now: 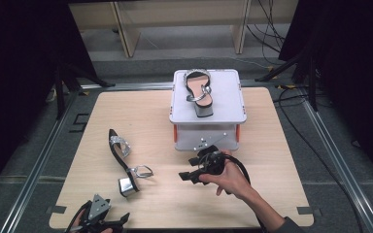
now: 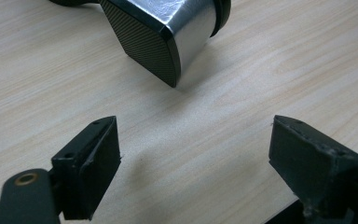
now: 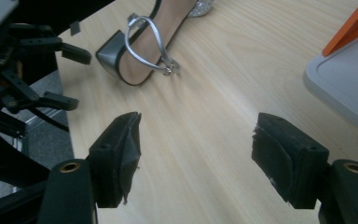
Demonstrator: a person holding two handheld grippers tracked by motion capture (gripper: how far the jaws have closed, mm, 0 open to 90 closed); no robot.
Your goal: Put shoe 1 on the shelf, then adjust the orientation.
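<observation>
Even overhead light falls on the pale counter point(image 1: 126, 204), while the surroundings beyond its edges sink into near black. Shadows are soft and short. The silver heel point(image 2: 193, 28) carries mild glare; both gripper views look slightly soft and grainy.

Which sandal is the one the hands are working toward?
Start at the wooden table, then look left of the grey box. The sandal there lies on its side on the bare wood, while its twin stands upright on top of the box.

left claw point(image 1: 119, 222) cut by bottom edge, sandal point(image 2: 168, 35) cropped at top
</observation>
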